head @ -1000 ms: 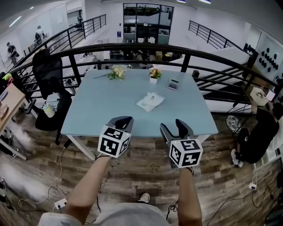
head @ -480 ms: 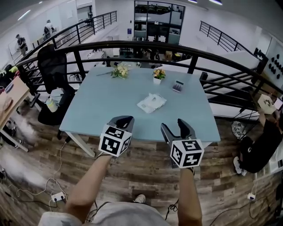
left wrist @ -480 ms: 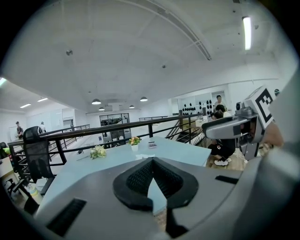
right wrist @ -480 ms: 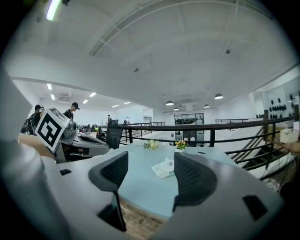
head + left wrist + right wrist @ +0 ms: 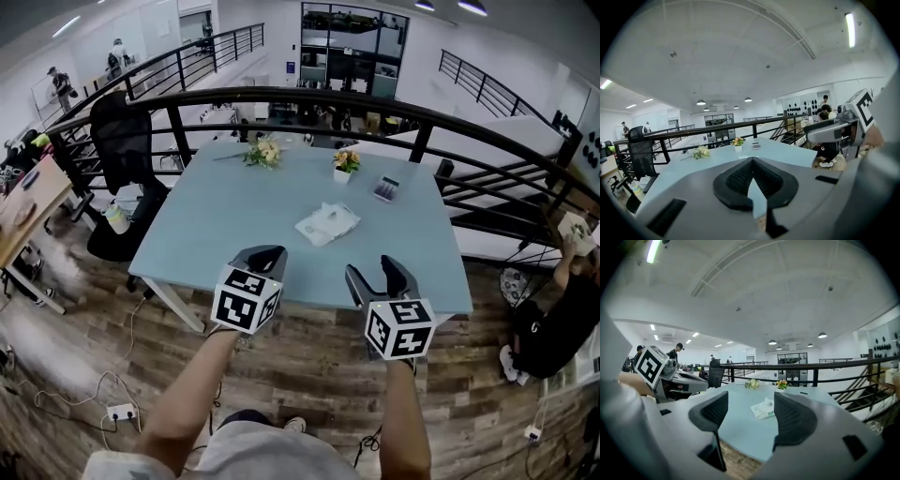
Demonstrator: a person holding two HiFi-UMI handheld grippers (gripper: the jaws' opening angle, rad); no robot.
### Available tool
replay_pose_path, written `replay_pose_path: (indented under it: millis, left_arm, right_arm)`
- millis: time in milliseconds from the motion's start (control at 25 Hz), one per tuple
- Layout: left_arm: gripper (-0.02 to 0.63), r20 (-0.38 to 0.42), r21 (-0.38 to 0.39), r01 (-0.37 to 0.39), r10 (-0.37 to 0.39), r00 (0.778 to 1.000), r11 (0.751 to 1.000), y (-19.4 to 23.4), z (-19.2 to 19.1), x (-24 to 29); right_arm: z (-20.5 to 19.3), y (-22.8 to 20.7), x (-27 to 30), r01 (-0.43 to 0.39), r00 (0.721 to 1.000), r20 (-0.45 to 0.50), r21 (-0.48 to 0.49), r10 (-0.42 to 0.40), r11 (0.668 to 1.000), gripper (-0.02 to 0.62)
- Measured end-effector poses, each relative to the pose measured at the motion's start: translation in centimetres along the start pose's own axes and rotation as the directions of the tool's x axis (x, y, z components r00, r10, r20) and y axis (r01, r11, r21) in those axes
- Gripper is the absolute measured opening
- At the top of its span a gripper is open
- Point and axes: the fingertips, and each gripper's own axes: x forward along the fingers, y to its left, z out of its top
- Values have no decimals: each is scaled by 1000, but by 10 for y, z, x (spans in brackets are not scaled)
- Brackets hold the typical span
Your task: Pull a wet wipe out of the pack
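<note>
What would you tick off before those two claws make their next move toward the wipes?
1. Wet wipe pack lying on the table: ok.
2. Right gripper open and empty: ok.
3. Left gripper open: not ok, jaws together.
4. Grippers at the pack: not ok, both short of it.
5. Way to the pack free: ok, flowers stand beyond it.
6. Wipe poking out: cannot tell.

The head view looks steeply down from before the desk (image 5: 216,230); both gripper views face low across it, the right sharing the wet wipe pack (image 5: 326,223).
</note>
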Motion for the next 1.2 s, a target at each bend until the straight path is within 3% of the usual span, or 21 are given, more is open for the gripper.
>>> replay_pose_path:
  millis: [640, 1200]
  left_arm:
    - [-6, 9, -9, -25, 25, 1000, 1000, 23, -9, 28]
    - [-6, -9, -32, -13, 12, 1000, 999, 73, -1, 97]
  right_arm:
    - [-8, -11, 38, -17, 1000, -18, -25, 16, 1000, 287]
    - [-3, -39, 117, -15, 998, -54, -28, 13, 999, 287]
